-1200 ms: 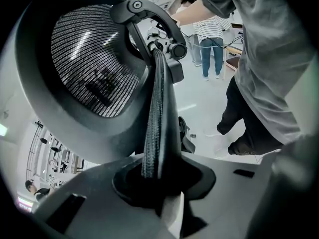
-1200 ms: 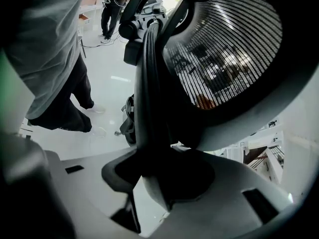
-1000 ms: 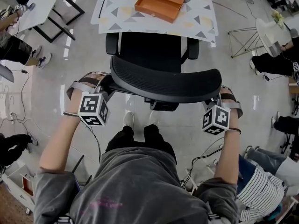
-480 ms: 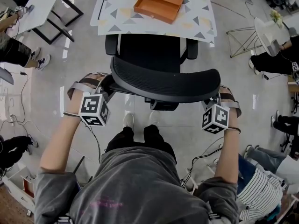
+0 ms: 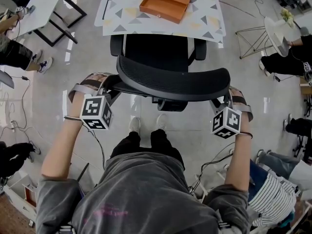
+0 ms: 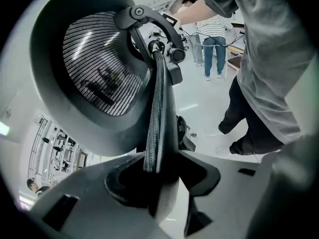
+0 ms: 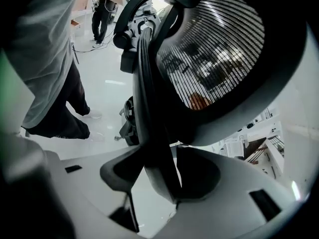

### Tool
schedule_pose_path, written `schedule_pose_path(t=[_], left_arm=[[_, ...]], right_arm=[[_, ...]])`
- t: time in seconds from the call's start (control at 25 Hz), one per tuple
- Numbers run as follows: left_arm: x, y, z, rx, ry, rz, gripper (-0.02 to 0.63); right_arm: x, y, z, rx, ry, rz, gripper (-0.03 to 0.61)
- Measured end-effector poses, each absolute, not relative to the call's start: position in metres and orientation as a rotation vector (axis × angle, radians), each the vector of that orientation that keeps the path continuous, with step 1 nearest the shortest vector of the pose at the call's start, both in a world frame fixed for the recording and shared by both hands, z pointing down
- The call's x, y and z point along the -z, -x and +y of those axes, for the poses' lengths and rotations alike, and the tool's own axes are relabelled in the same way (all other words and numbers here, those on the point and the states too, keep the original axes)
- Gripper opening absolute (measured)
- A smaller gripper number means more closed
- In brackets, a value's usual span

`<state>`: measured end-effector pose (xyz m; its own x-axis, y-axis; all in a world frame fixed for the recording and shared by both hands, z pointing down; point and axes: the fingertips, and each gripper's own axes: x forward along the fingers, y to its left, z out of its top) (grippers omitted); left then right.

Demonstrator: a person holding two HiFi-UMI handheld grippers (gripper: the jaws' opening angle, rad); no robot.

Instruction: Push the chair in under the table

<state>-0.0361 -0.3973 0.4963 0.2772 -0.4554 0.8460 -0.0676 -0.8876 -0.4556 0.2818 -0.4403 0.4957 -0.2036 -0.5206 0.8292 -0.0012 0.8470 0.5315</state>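
Note:
A black mesh office chair [image 5: 156,52] stands with its seat partly under a white table with a triangle pattern [image 5: 117,13]. Its curved backrest [image 5: 170,84] faces me. My left gripper [image 5: 108,84] sits at the backrest's left end and my right gripper [image 5: 225,99] at its right end. In the left gripper view, the backrest's rim [image 6: 158,108] runs between the opening jaws of the left gripper [image 6: 167,183], with a light gap beside it. The right gripper view shows the rim [image 7: 149,98] likewise between the right gripper's [image 7: 159,178] opening jaws.
An orange box [image 5: 165,2] lies on the table. My shoes [image 5: 134,125] stand just behind the chair's base. Seated people ring the room at left and right. A round white side table [image 5: 278,30], a wire stand [image 5: 253,40] and floor cables [image 5: 209,165] are to the right.

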Motion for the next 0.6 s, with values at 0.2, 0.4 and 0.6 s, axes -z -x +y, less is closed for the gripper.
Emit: schedule_pose_path(t=[0.2, 0.4, 0.6], left_arm=[[-0.487, 0.039, -0.396, 1.629, 2.224, 0.5, 0.17], [-0.479, 0.038, -0.392, 1.584, 2.299, 0.526, 0.175], [-0.463, 0.037, -0.387, 1.526, 2.35, 0.567, 0.185]], right_arm=[[-0.487, -0.283, -0.435, 0.491, -0.432, -1.741, 0.187], [-0.469, -0.282, -0.426, 0.473, -0.515, -1.813, 0.187], [-0.451, -0.284, -0.419, 0.453, -0.622, -1.869, 0.187]])
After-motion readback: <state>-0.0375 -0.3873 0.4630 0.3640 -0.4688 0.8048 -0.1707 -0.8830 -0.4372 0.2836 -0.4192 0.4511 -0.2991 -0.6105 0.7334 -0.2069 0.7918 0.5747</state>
